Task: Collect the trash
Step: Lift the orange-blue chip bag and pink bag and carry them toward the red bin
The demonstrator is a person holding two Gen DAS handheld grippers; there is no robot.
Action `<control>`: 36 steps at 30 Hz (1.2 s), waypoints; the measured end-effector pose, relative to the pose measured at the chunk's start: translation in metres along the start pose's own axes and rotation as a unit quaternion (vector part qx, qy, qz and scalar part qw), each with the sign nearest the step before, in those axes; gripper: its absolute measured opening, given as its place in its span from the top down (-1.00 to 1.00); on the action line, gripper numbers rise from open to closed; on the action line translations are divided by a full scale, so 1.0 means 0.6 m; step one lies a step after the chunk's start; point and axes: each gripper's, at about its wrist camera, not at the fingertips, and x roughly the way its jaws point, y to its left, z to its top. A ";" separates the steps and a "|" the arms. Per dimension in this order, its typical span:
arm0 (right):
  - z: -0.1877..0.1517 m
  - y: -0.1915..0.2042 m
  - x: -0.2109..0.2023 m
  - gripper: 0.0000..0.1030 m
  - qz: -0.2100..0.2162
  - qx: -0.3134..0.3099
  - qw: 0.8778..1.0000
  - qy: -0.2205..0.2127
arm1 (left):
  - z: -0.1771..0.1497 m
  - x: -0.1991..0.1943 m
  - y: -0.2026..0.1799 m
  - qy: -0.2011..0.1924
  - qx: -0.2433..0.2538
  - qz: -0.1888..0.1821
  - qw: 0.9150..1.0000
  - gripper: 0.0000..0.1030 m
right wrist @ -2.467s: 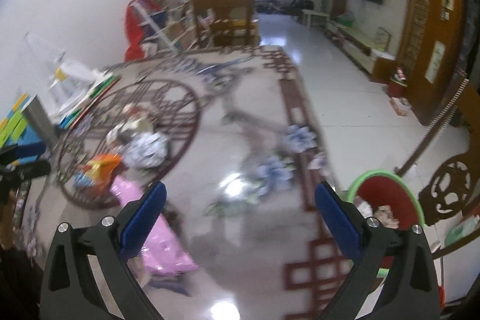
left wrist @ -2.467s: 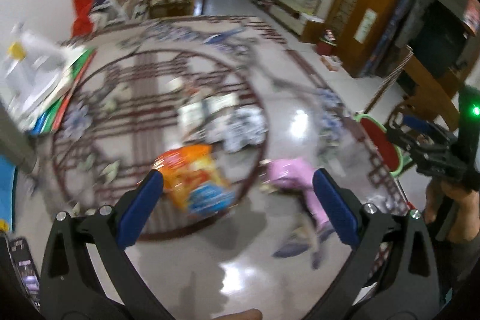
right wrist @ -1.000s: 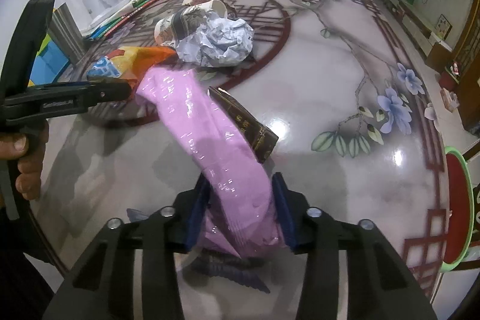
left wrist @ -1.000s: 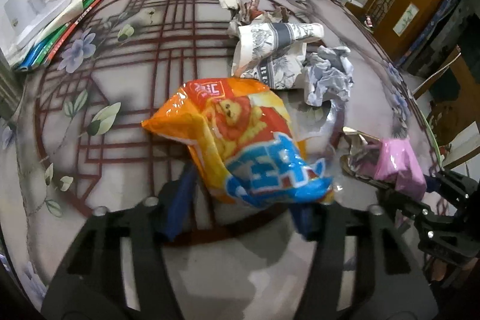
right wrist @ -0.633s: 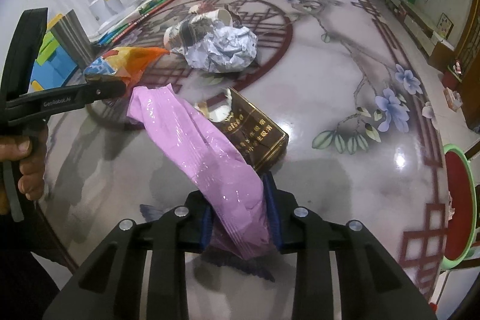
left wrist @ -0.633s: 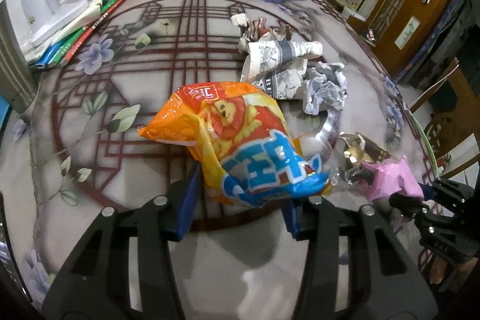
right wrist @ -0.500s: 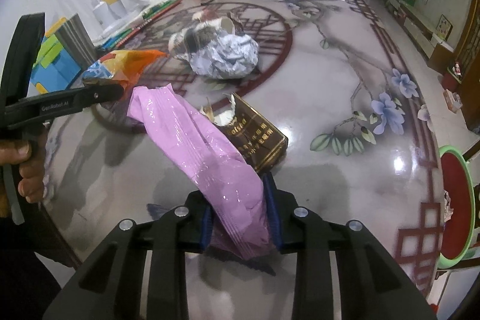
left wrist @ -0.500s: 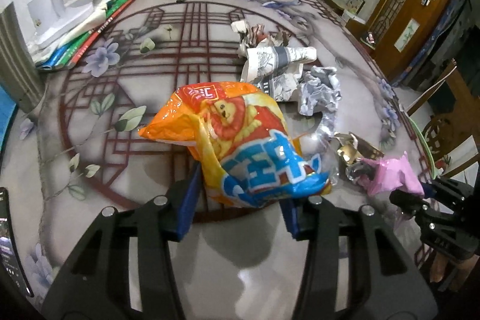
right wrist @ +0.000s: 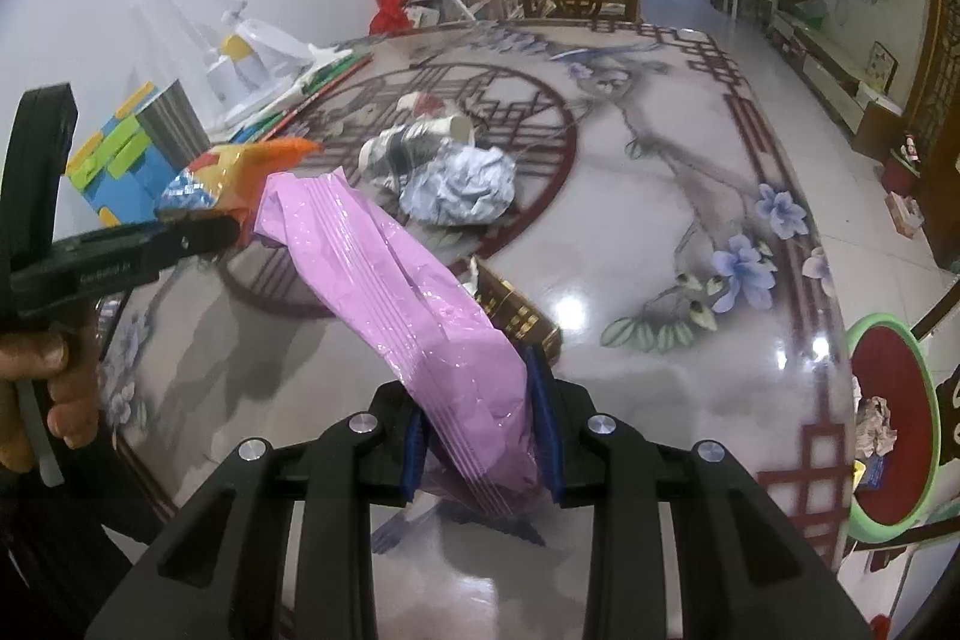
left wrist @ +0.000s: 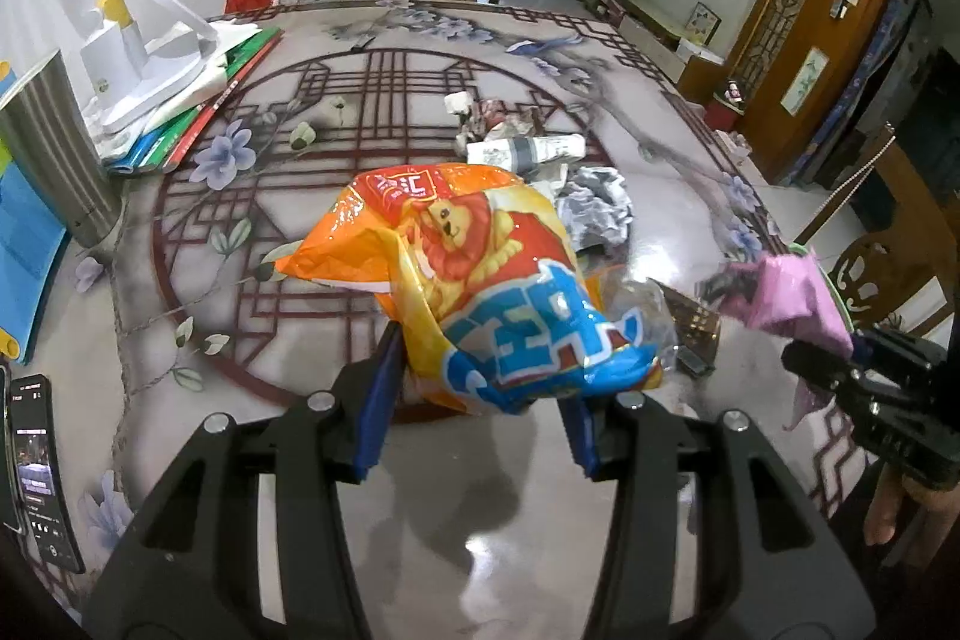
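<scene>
My left gripper (left wrist: 474, 412) is shut on an orange and blue snack bag (left wrist: 480, 280) and holds it above the round table (left wrist: 240, 220). My right gripper (right wrist: 483, 442) is shut on a pink plastic wrapper (right wrist: 408, 298), also lifted off the table. The pink wrapper shows in the left wrist view (left wrist: 792, 298) at the right. The snack bag shows in the right wrist view (right wrist: 234, 178) at the left. A brown and gold box (right wrist: 516, 310), crumpled paper (right wrist: 462, 184) and a rolled newspaper (left wrist: 528, 148) lie on the table.
A red bin with a green rim (right wrist: 888, 412) stands on the floor at the right and holds some trash. A white lamp (left wrist: 144, 52), coloured folders (left wrist: 204, 112), a metal cup (left wrist: 54, 154) and a phone (left wrist: 36, 460) sit along the table's left side. Chairs stand around.
Both grippers closed on their wrappers and lifted them off the table. In the last half second both have risen a little and pulled back; the brown box is uncovered.
</scene>
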 end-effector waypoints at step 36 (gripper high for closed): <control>0.006 -0.381 -0.222 0.45 -0.103 0.193 0.970 -0.102 | 0.104 0.061 -0.422 0.009 0.156 -0.173 0.973 0.11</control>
